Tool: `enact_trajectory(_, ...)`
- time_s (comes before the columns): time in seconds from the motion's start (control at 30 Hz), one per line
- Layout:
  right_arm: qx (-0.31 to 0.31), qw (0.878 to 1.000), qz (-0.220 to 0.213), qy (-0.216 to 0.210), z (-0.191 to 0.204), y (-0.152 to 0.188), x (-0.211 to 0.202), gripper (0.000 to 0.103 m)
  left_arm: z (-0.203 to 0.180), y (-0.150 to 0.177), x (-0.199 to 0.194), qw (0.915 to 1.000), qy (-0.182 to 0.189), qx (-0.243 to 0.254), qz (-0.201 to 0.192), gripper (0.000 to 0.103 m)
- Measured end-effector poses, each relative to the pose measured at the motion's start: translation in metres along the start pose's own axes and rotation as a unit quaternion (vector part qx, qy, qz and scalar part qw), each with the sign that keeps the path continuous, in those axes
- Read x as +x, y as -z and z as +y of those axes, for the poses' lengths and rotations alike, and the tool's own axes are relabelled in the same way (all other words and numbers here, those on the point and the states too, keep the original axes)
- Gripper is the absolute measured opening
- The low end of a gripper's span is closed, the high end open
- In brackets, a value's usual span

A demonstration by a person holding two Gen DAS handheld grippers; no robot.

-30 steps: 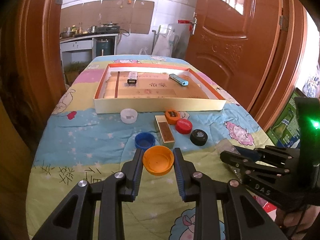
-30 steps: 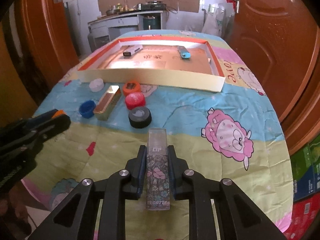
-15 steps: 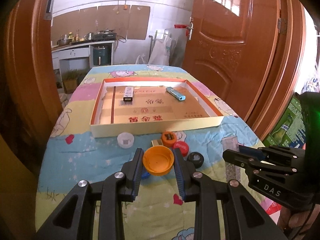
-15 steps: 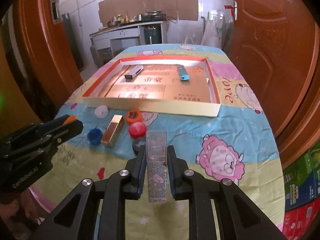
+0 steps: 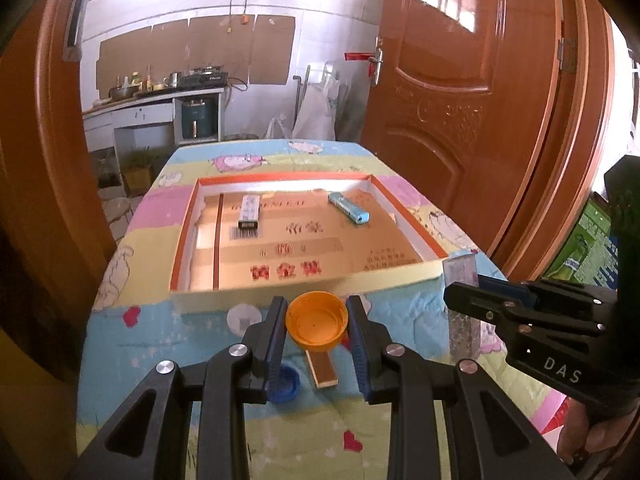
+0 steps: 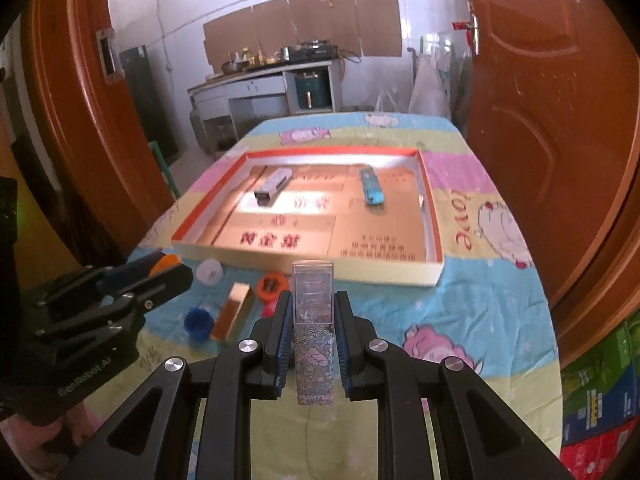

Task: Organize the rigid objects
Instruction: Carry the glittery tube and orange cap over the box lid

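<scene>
My left gripper (image 5: pixel 316 322) is shut on an orange bottle cap (image 5: pixel 317 325), held above the table just short of the shallow box tray (image 5: pixel 280 290). My right gripper (image 6: pixel 313 314) is shut on a floral lip balm case with a clear cap (image 6: pixel 313 320); it also shows at the right of the left wrist view (image 5: pixel 462 300). Inside the tray lie a silver-black stick (image 5: pixel 249 212) and a light blue lighter (image 5: pixel 349 208). On the cloth below remain a blue cap (image 6: pixel 199 322), a gold bar (image 6: pixel 234 312), a white cap (image 6: pixel 209 271) and an orange cap (image 6: pixel 272 286).
The table wears a pastel cartoon cloth (image 6: pixel 460 320). Brown doors stand at the right (image 5: pixel 460 92) and left (image 6: pixel 80 100). A kitchen counter (image 6: pixel 264 76) lies beyond the far end. Coloured cartons (image 6: pixel 600 400) sit on the floor at the right.
Both grippers have risen with their objects and moved toward the tray; the loose caps and gold bar now sit lower in both views, partly under the fingers.
</scene>
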State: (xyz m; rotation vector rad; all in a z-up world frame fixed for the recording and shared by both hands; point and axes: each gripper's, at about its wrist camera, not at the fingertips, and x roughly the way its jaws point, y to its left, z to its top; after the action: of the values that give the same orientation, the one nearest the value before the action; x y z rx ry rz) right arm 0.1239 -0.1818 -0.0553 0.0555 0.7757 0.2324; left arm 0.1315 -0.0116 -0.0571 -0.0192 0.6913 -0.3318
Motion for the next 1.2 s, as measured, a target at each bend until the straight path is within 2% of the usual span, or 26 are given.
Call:
enact_trajectory(0.4,0.008,0.999,-0.037,0.003,-0.016,-0.038,0.000,0.020,-0.001,-0.054,0.012,0.9995,-0.006,0.005,-0.029,0.030)
enact_trajectory(0.63,0.013,0.999,-0.050,0.010,-0.031,-0.059,0.007,0.020,-0.004,-0.076,0.027,0.9993,-0.009,0.016,-0.032,0.030)
enact_trajectory(1.2,0.030,0.999,-0.021,0.013,-0.068,-0.097,0.057,0.020,0.002,-0.104,0.089,0.9998,-0.003,0.013,0.013,0.030)
